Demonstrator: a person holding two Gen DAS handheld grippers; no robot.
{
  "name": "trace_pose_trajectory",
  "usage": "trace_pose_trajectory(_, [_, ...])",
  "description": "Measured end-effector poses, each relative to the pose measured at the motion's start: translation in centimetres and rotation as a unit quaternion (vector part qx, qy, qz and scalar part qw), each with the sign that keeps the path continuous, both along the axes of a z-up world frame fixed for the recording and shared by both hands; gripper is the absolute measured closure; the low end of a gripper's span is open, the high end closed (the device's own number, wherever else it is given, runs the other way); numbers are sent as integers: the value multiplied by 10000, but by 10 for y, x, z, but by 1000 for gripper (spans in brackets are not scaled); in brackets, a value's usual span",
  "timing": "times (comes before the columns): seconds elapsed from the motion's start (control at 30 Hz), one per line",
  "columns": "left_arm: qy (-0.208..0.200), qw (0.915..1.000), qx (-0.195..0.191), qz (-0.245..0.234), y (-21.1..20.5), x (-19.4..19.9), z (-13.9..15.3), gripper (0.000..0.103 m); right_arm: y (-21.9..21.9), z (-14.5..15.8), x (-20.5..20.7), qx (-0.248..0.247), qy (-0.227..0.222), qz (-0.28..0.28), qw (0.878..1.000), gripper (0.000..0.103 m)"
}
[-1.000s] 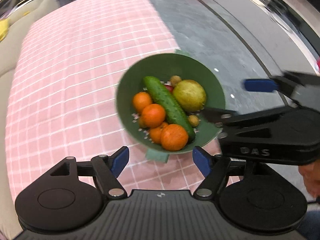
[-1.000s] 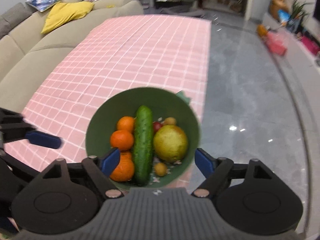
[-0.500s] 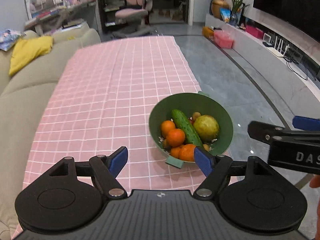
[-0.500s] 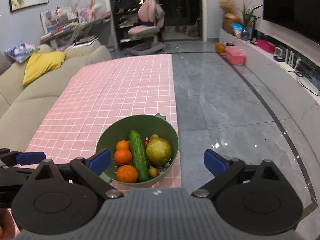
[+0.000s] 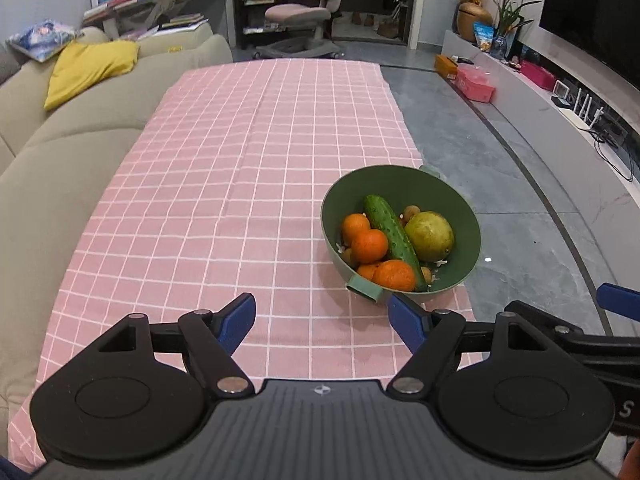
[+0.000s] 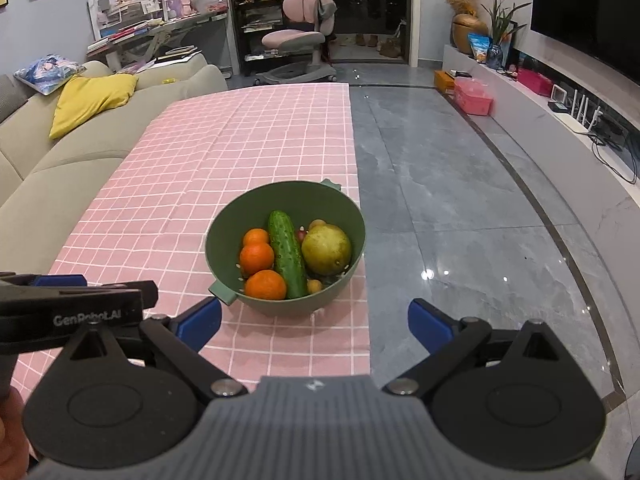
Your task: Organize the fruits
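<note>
A grey marble floor (image 6: 460,208) reflects ceiling light. A beige sofa (image 6: 52,160) with a yellow cushion (image 6: 92,100) stands along the left; a pink chair (image 6: 296,36) stands far behind.

Matt bowl (image 6: 352,236) (probably plastic); checked cloth (image 6: 192,184).

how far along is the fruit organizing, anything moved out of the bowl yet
Nothing looks sorted yet: the oranges, cucumber and pear all sit in the green bowl. The left gripper and right gripper are both open and empty, short of the bowl. All the sorting is left.
</note>
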State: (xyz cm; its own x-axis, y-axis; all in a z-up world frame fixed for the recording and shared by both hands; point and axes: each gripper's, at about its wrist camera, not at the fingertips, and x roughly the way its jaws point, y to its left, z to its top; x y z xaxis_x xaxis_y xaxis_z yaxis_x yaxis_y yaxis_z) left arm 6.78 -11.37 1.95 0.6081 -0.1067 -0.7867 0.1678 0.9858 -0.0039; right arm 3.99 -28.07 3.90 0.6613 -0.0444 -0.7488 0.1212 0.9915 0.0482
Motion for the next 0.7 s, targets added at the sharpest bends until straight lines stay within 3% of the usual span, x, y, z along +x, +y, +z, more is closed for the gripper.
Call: trace_pose_trajectory(0.7, [56, 9999, 73, -76, -2, -4, -4, 15, -4, 1, 2, -30, 80, -52, 9999, 7])
